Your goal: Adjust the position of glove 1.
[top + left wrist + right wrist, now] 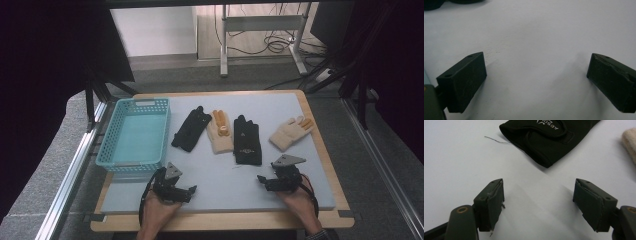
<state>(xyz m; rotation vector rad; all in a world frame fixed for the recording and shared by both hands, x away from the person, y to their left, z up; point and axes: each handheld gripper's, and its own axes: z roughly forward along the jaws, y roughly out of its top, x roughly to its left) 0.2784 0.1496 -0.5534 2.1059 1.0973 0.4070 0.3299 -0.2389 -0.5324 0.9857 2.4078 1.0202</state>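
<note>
Several gloves lie in a row on the pale mat: a black glove (191,128), a cream glove with orange fingertips (220,132), a second black glove (247,140) and a second cream glove (291,132). My left gripper (192,190) rests near the mat's front edge, below the basket, open with nothing between its jaws (536,75). At the front right my right gripper (261,180) is open and empty too (539,200), just short of the cuff of the second black glove (549,137).
A turquoise plastic basket (134,135) stands empty at the mat's left. The mat lies on a wooden table (330,160). A loose thread (496,140) lies by the black cuff. A cream glove edge (630,141) shows at the right. Table legs and cables stand beyond.
</note>
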